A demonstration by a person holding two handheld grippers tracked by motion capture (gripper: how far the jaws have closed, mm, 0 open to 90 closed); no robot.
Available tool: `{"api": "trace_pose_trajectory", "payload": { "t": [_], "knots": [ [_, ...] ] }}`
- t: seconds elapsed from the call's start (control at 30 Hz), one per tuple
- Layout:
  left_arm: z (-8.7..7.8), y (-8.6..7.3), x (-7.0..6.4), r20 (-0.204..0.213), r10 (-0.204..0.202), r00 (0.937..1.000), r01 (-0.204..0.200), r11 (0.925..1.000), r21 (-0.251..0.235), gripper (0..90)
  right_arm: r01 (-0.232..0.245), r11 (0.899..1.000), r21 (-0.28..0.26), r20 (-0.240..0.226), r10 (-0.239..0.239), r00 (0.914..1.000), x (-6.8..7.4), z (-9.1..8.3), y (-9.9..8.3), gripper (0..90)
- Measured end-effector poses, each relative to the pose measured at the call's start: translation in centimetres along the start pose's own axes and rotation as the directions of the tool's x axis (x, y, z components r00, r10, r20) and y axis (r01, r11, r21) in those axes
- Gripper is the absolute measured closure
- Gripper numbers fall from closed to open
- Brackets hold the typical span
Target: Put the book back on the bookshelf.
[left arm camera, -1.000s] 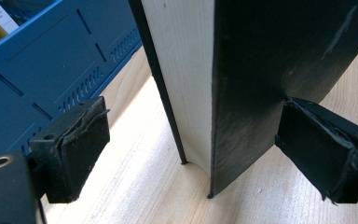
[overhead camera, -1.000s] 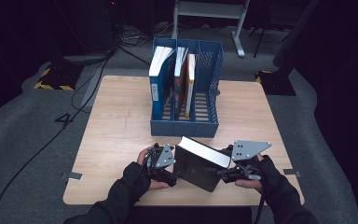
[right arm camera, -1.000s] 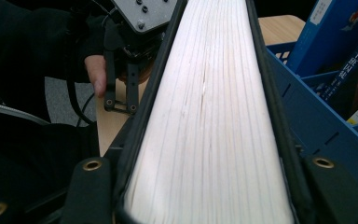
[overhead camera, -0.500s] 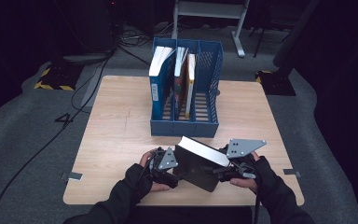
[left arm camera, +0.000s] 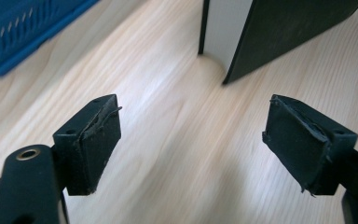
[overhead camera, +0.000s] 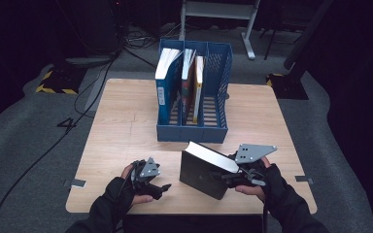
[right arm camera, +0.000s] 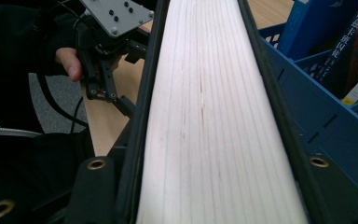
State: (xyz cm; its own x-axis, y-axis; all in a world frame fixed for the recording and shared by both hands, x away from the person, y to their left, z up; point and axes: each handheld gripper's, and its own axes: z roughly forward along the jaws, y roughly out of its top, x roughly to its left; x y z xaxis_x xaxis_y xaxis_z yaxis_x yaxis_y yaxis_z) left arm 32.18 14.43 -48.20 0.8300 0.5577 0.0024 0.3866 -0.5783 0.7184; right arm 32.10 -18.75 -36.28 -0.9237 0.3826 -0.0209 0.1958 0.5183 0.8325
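Observation:
A black hardcover book point(overhead camera: 205, 169) stands tilted on its edge near the table's front, pale page edge up. My right gripper point(overhead camera: 229, 177) is shut on its right end; in the right gripper view the page block point(right arm camera: 209, 116) runs up between the two jaws. My left gripper point(overhead camera: 158, 187) rests on the table left of the book, apart from it, and is open. Its pads point(left arm camera: 98, 140) have only bare wood between them, and the book's lower corner point(left arm camera: 261, 32) lies ahead.
A blue three-slot file holder point(overhead camera: 194, 131) stands mid-table just behind the book, with a blue book point(overhead camera: 164, 82) and two thinner ones point(overhead camera: 193, 82) in it. Its right slot holds nothing. The table's front edge point(overhead camera: 189, 211) is near both hands.
My left gripper has drawn back to the left, away from the book it was beside. The right gripper still holds the book in about the same place.

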Motion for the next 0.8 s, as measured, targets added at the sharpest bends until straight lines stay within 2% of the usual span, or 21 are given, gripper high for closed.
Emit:
{"api": "trace_pose_trajectory", "payload": {
  "t": [0.2,0.4,0.57,0.8],
  "knots": [
    [0.0,-1.0,0.4,-0.002,-0.011,0.9999,0.011,0.9994,0.034,20.7,0.001,1.0,-0.008,0.007,-0.001,1.0,0.0,-0.1,0.0,50.7],
    [0.9,-1.3,0.3,0.004,0.008,1.0,-0.009,0.9958,0.092,21.2,-0.013,1.0,-0.013,0.005,0.013,0.9999,-0.3,-0.1,0.0,51.6],
    [1.2,-1.4,0.5,0.021,-0.007,0.9998,0.005,0.9969,0.078,18.4,-0.009,1.0,-0.007,0.005,0.009,0.9999,-0.4,-0.1,0.4,52.3],
    [1.4,-1.8,0.8,0.013,-0.014,0.9998,0.014,0.9989,0.044,14.6,0.001,1.0,0.013,0.02,-0.001,0.9998,-0.3,-0.1,1.3,52.8]
  ]
}}
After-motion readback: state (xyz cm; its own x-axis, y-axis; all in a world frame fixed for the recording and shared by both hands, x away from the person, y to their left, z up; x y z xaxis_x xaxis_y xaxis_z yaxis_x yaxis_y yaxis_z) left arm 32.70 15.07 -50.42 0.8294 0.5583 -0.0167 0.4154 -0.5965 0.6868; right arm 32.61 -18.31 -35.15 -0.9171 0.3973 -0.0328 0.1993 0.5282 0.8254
